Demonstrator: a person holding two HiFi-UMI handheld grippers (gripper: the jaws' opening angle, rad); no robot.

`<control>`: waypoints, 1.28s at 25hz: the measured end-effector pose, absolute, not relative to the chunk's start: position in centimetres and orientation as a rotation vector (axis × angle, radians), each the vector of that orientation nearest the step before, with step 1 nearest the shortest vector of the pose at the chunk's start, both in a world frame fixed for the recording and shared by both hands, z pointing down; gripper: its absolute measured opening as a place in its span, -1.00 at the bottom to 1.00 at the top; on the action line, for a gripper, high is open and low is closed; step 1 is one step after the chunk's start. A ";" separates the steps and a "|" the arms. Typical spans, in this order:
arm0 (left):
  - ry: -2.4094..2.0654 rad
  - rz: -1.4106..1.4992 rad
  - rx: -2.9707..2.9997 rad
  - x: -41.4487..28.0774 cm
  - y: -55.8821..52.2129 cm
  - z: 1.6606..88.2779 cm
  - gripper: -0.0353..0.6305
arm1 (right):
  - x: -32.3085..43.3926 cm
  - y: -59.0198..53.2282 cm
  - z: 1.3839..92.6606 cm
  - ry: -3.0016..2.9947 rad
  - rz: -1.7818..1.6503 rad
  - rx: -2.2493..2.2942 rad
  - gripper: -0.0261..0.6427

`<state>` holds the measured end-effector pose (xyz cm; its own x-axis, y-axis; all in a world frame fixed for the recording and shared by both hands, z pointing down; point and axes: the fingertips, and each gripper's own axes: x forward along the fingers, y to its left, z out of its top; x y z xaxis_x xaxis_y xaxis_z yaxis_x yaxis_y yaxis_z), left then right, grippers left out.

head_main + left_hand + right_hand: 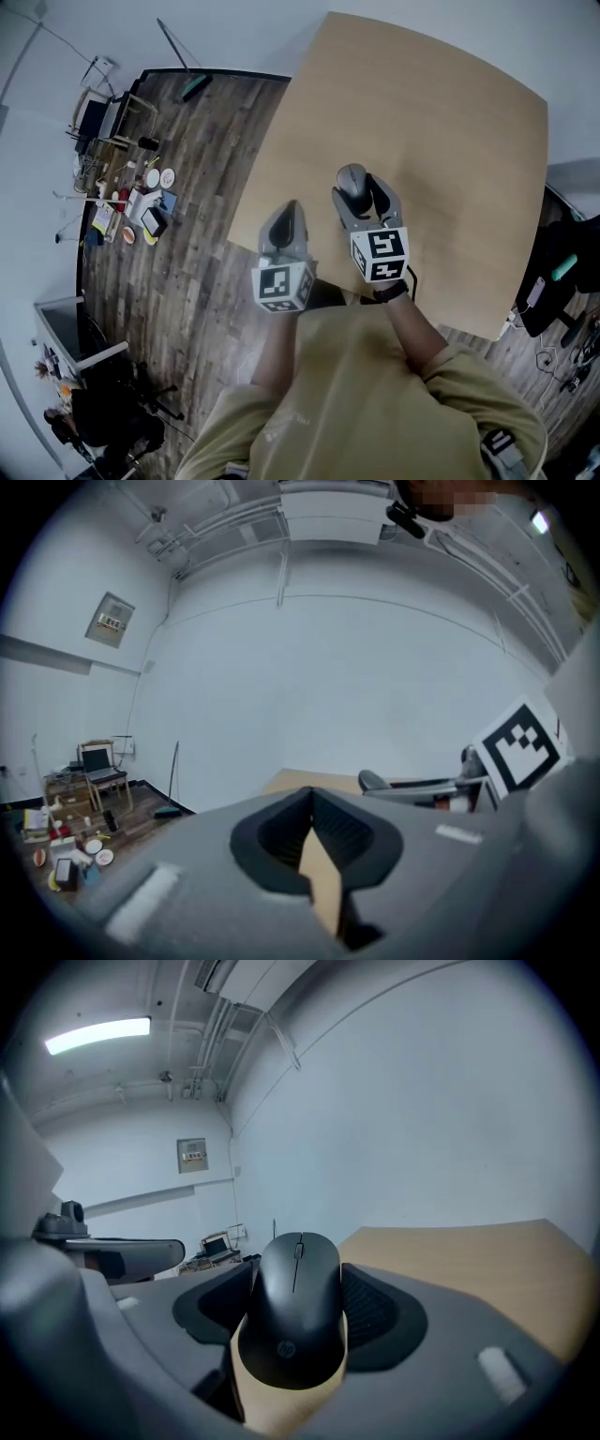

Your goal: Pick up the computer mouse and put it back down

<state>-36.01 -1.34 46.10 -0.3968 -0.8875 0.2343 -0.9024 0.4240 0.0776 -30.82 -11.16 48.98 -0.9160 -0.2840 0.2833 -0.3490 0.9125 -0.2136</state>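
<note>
– Between the right gripper's [298, 1288] jaws, what's there?

– The computer mouse [292, 1335], black, with its buttons pointing away toward 12 o'clock. Both pads press against its flanks, so I'd call that a real grasp, not just a straddle.

– And the other one?

– The left gripper [314, 803] has its jaws pinched together at the tips with nothing in them. Only a wedge of table [323, 883] shows through below. In the head view it hangs at about 8 o'clock from the mouse, near the table's 9 o'clock edge, and takes no part in the job.

– Is the mouse off the table yet?

– I can't tell. Tan surface shows just under its tail in the right gripper view, and the head view looks down too steeply to show any gap. The mouse is over the middle of the table, a bit toward the near edge at 6 o'clock.

– So where does that leave the task?

– As I read it, the approach and the grip are done. What's left is the lift, if it isn't already under way, then lowering the mouse flat, opening the jaws and drawing back.
</note>
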 end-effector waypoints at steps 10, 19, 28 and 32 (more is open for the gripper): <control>-2.242 0.170 1.722 -47.4 -8.8 51.8 -0.90 | -41.4 -17.5 57.8 -2.610 0.478 0.749 -0.03; -2.038 0.156 1.797 -52.2 -14.8 57.8 -0.89 | -45.2 -25.9 66.5 -2.351 0.608 1.041 -0.03; -1.926 0.158 1.815 -52.2 -16.3 61.2 -0.89 | -43.6 -29.4 73.0 -2.108 0.696 1.218 -0.02; -1.927 0.154 1.809 -52.5 -16.1 61.3 -0.89 | -42.8 -29.3 74.3 -2.051 0.709 1.241 -0.02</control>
<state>-52.48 -16.12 61.32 -0.0030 -0.9076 0.4198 -0.9627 0.1162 0.2444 -42.81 -29.34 74.32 -0.3569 -0.5640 0.7447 -0.9034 0.4111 -0.1217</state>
